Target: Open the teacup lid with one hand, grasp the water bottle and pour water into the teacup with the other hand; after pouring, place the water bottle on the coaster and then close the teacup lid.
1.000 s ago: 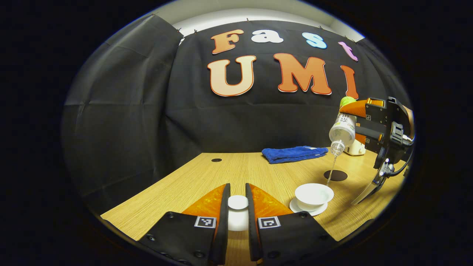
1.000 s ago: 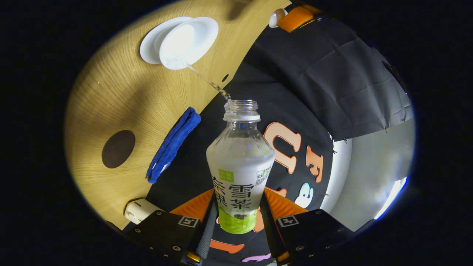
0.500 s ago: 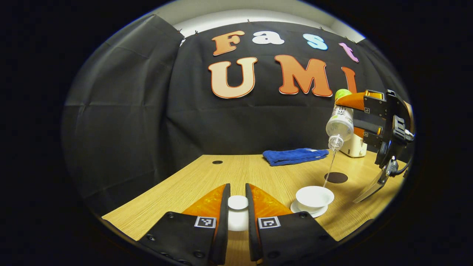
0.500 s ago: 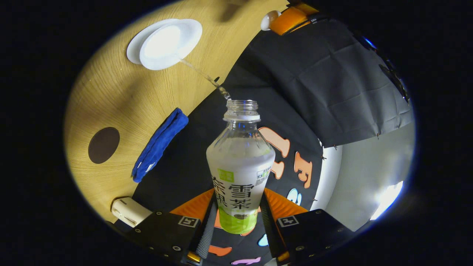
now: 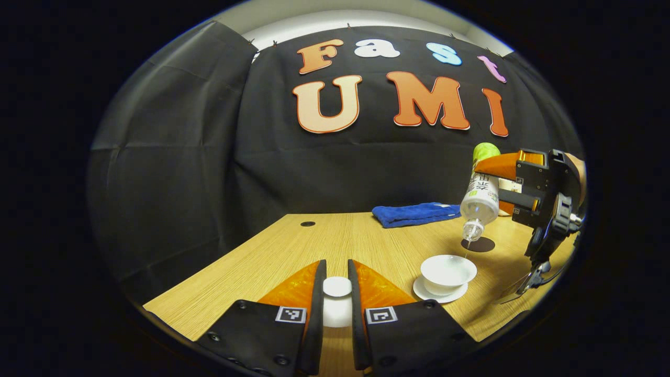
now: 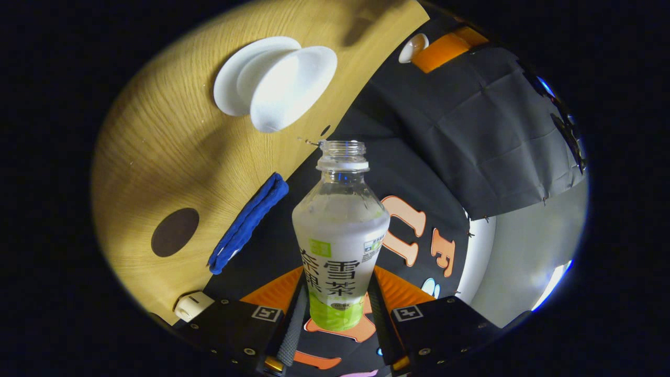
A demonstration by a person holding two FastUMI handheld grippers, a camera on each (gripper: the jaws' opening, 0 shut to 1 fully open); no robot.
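Right gripper view: water bottle [image 6: 340, 230] clamped between both fingers of the right gripper [image 6: 335, 309], gripped low on the label, open neck pointing away toward the teacup [image 6: 293, 86] on its saucer [image 6: 226, 89]; a few drops at the bottle's mouth, no stream reaching the cup. Half a second ago a thin stream ran from neck to cup, now it's cut off. Bottle sits lower and closer to the cup than before

Left gripper view: bottle [image 5: 480, 201] tilted neck-down above and just right of the cup [image 5: 448, 272], held by the right gripper [image 5: 515, 183]. Teacup lid [image 5: 336, 301] pinched by its knob between the left gripper [image 5: 335, 301] fingers, narrow gap, held over the near edge of the table [image 5: 335, 246], well left of the cup; same grip as earlier frames

Dark round coaster [image 5: 477, 244] lies on the table just behind the cup, under the bottle's neck. Blue folded towel [image 5: 416, 213] farther back by the wall. Small white box [image 6: 192, 305] at the table's edge beside the towel in the right gripper view
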